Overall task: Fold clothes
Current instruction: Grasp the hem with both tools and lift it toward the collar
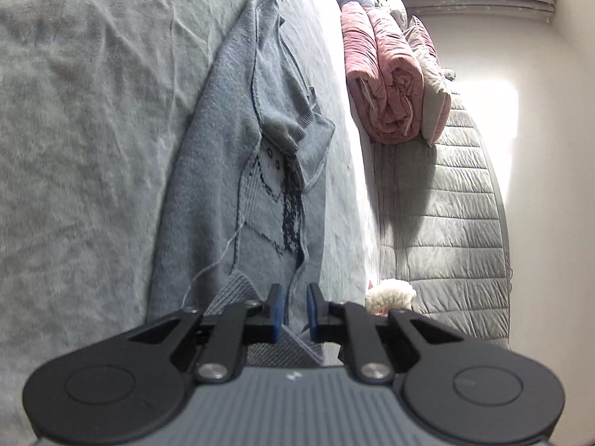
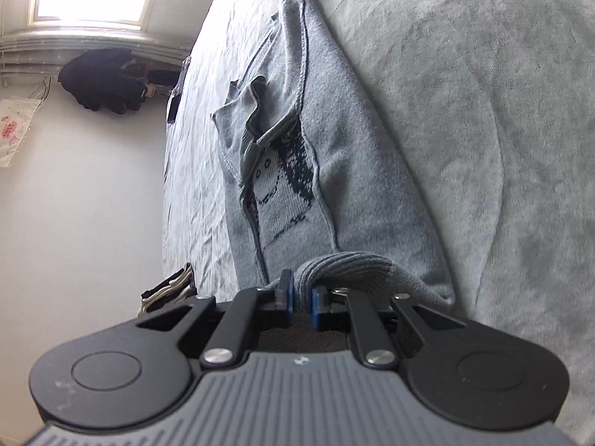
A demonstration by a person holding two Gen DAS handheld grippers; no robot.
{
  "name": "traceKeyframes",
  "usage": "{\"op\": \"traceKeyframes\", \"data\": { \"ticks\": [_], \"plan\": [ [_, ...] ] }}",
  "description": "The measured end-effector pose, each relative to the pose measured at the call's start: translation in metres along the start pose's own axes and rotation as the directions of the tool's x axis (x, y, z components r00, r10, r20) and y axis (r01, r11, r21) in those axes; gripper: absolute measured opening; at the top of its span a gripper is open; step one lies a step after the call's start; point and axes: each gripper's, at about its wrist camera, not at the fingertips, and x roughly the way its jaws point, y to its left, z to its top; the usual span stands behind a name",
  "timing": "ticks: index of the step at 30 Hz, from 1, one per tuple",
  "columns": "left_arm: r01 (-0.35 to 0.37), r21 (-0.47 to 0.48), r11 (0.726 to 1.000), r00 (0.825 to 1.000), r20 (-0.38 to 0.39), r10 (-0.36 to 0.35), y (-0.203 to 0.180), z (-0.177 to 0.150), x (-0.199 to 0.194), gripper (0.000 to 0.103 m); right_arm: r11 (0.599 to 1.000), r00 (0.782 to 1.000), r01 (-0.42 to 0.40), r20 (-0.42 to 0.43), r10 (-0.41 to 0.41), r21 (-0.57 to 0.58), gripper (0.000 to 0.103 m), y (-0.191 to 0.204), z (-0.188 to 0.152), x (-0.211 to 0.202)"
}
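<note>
With the left claw (image 1: 295, 310) and right claw (image 2: 300, 297) each pinched nearly closed on the ribbed hem of the grey sweater (image 1: 238, 171) lying lengthwise on the bed (image 1: 74, 148), unequal pulling risked skewing the fold.

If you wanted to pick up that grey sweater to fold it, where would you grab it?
By the ribbed hem, from the near end, one corner each. The grey sweater lies lengthwise, sleeves folded in, and the left gripper and right gripper are pinched there.
</note>
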Motion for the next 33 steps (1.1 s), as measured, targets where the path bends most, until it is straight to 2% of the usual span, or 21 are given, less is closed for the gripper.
{"op": "traceKeyframes", "data": {
  "ticks": [3, 5, 6, 7, 9, 10, 11, 12, 14, 20, 22, 26, 29, 30, 33],
  "plan": [
    [-0.01, 0.035, 0.999, 1.0, -0.001, 0.01, 0.003, 0.004, 0.004, 0.015, 0.999, 1.0, -0.007, 0.013, 0.007, 0.044, 0.014, -0.015, 0.009, 0.012],
    [-0.033, 0.063, 0.997, 0.999, -0.002, 0.034, 0.005, 0.005, 0.005, 0.029, 0.998, 1.0, -0.024, 0.017, 0.023, 0.065, 0.018, -0.027, 0.012, 0.018],
    [-0.043, 0.08, 0.996, 0.999, -0.002, 0.043, 0.005, 0.005, 0.006, 0.041, 0.997, 0.999, -0.035, 0.016, 0.034, 0.075, 0.018, -0.032, 0.014, 0.02],
    [-0.05, 0.095, 0.994, 0.999, -0.001, 0.051, 0.005, 0.004, 0.005, 0.047, 0.995, 0.999, -0.046, 0.009, 0.045, 0.086, 0.018, -0.035, 0.016, 0.021],
    [-0.055, 0.123, 0.991, 0.998, -0.004, 0.056, 0.005, 0.002, 0.006, 0.05, 0.996, 0.998, -0.062, 0.005, 0.062, 0.069, 0.019, -0.033, 0.021, 0.017],
    [-0.057, 0.135, 0.989, 0.998, -0.007, 0.058, 0.005, 0.001, 0.006, 0.052, 0.996, 0.997, -0.074, 0.013, 0.073, 0.05, 0.028, -0.031, 0.022, 0.014],
    [-0.059, 0.147, 0.987, 0.998, -0.013, 0.062, 0.005, 0.0, 0.006, 0.054, 0.995, 0.996, -0.086, 0.021, 0.086, 0.039, 0.044, -0.03, 0.022, 0.01],
    [-0.064, 0.163, 0.985, 0.997, -0.022, 0.068, 0.005, -0.001, 0.007, 0.056, 0.995, 0.995, -0.098, 0.028, 0.097, 0.031, 0.048, -0.03, 0.022, 0.006],
    [-0.073, 0.195, 0.978, 0.996, -0.04, 0.083, 0.003, -0.003, 0.01, 0.056, 0.993, 0.992, -0.121, 0.044, 0.12, 0.013, 0.049, -0.029, 0.022, -0.001],
    [-0.079, 0.248, 0.965, 0.989, -0.1, 0.106, 0.003, -0.01, 0.023, 0.056, 0.989, 0.994, -0.063, 0.085, 0.075, -0.132, 0.049, -0.016, 0.02, -0.004],
    [-0.083, 0.259, 0.962, 0.987, -0.11, 0.115, 0.004, -0.013, 0.026, 0.055, 0.98, 0.996, 0.011, 0.087, 0.007, -0.197, 0.049, -0.011, 0.018, 0.002],
    [-0.096, 0.296, 0.95, 0.986, -0.103, 0.132, 0.001, -0.018, 0.027, 0.052, 0.935, 0.989, 0.126, 0.12, -0.09, -0.331, 0.045, -0.002, 0.009, 0.009],
    [-0.11, 0.308, 0.945, 0.985, -0.091, 0.145, 0.0, -0.02, 0.026, 0.039, 0.901, 0.984, 0.166, 0.124, -0.127, -0.401, 0.041, 0.0, 0.002, 0.014],
    [-0.11, 0.311, 0.944, 0.986, -0.088, 0.144, 0.0, -0.021, 0.025, 0.03, 0.892, 0.984, 0.171, 0.118, -0.133, -0.419, 0.04, 0.001, 0.0, 0.015],
    [-0.105, 0.321, 0.941, 0.988, -0.078, 0.137, -0.002, -0.024, 0.022, 0.013, 0.858, 0.982, 0.188, 0.11, -0.154, -0.478, 0.029, 0.004, -0.006, 0.021]
  ]
}}
